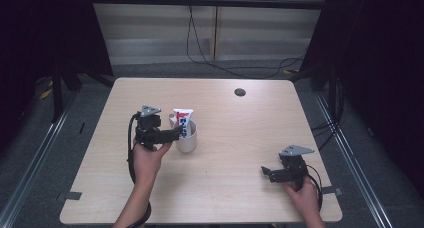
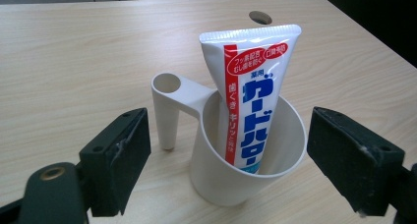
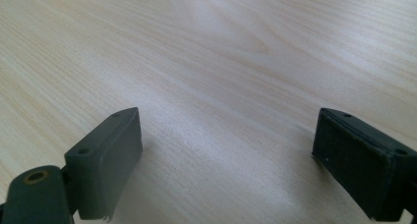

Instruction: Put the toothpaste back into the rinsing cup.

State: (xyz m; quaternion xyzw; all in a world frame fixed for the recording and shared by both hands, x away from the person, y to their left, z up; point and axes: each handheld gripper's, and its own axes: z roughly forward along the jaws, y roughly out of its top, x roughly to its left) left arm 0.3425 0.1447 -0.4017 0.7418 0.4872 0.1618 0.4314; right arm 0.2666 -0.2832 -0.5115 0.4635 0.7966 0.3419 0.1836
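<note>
Wooden table (image 1: 240, 138) bears one cup (image 2: 236, 170) with one toothpaste tube (image 2: 251, 111); both grippers' jaws wide.

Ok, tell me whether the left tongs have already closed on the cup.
No: in the left gripper view the left tongs stand wide open, their jaws on either side of the white cup without touching it.

A pale wooden table (image 1: 235, 138) carries a white cup (image 1: 187, 140) standing upright left of centre.
</note>
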